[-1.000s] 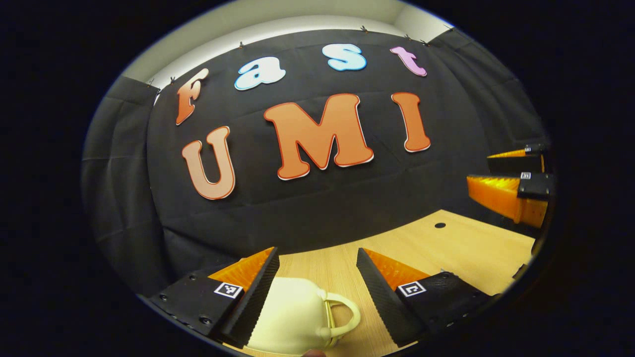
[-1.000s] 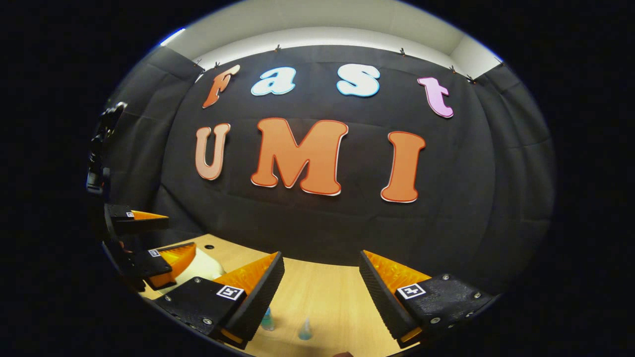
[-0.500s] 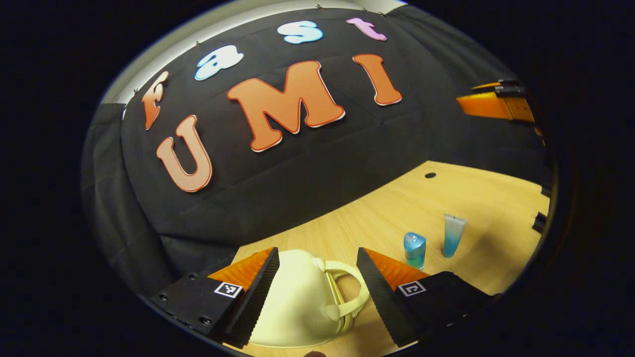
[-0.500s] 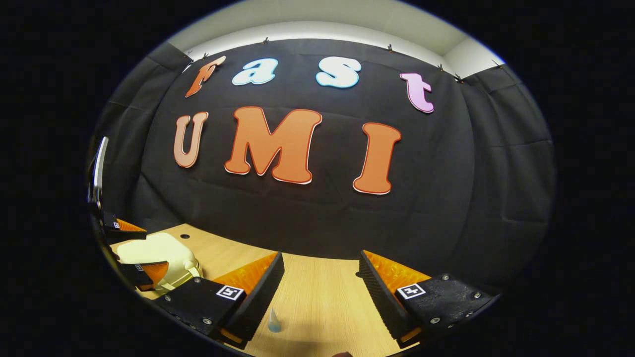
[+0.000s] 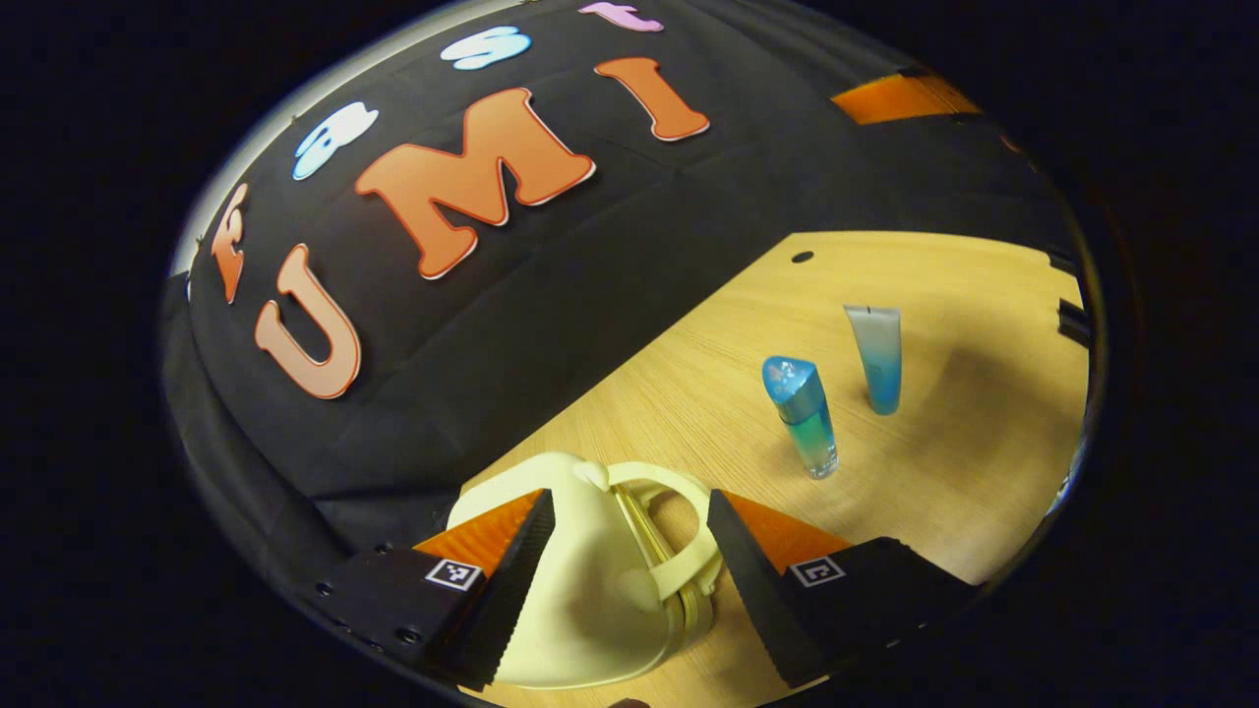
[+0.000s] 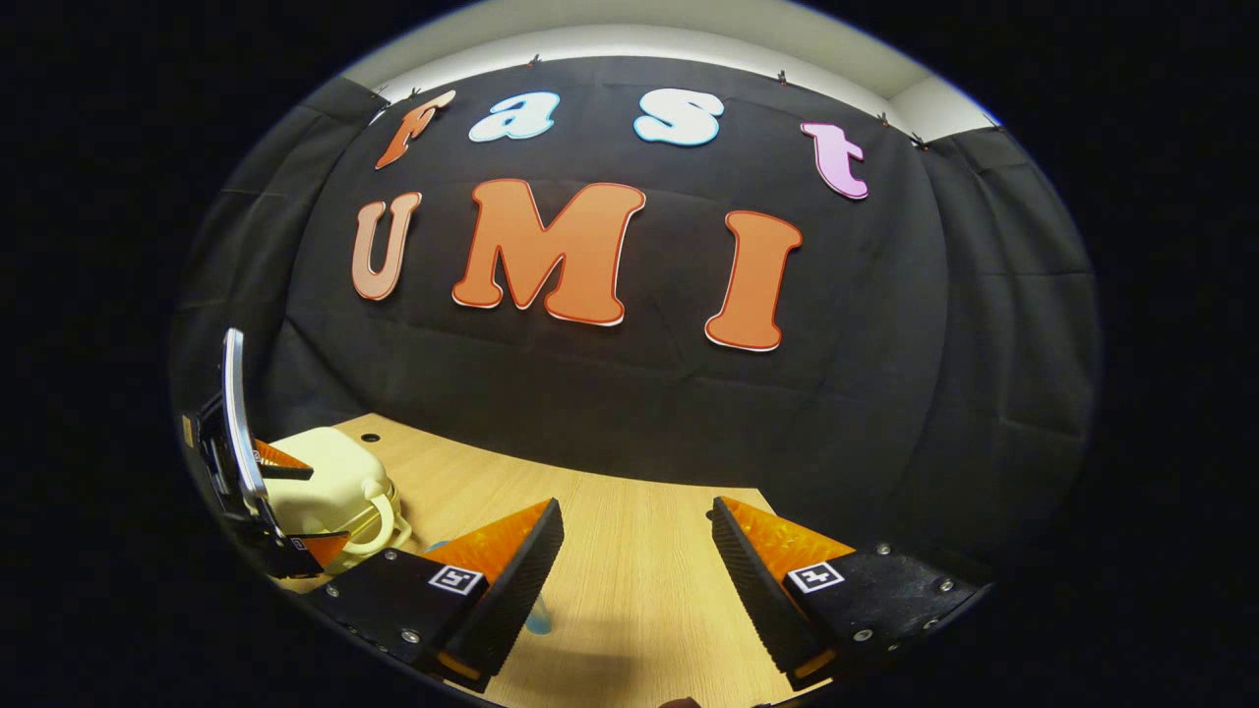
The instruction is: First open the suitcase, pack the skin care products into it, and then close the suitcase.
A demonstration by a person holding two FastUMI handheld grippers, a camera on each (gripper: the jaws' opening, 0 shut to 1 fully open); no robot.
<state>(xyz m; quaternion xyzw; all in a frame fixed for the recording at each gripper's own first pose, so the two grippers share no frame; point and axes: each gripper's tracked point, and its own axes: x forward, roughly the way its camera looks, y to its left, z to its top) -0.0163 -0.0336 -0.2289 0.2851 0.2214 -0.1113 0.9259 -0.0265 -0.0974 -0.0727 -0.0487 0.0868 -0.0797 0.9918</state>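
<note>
A small cream suitcase [image 5: 580, 600] lies shut on the wooden table, its handle [image 5: 679, 536] pointing toward the products. My left gripper [image 5: 627, 501] is open and hangs over the suitcase's handle end, one finger on each side. A blue bottle with a blue cap [image 5: 802, 413] and a clear-to-blue tube [image 5: 875, 354] stand upright to the right of the case. In the right gripper view my right gripper [image 6: 637, 511] is open with nothing between its fingers, above the table. The suitcase [image 6: 334, 482] and the left gripper [image 6: 295, 503] sit at far left there. A blue bit [image 6: 538, 618] peeks out beside one finger.
The wooden table [image 5: 934, 462] runs back to the black cloth wall. A small dark hole [image 5: 802, 257] is in the tabletop near the wall, also seen as a hole [image 6: 370, 437] behind the suitcase. The right gripper [image 5: 900, 98] shows high up at the top right.
My left gripper has tipped downward and come in over the suitcase, bringing the bottle and tube fully into sight. The right gripper has shifted slightly; both stay open.
</note>
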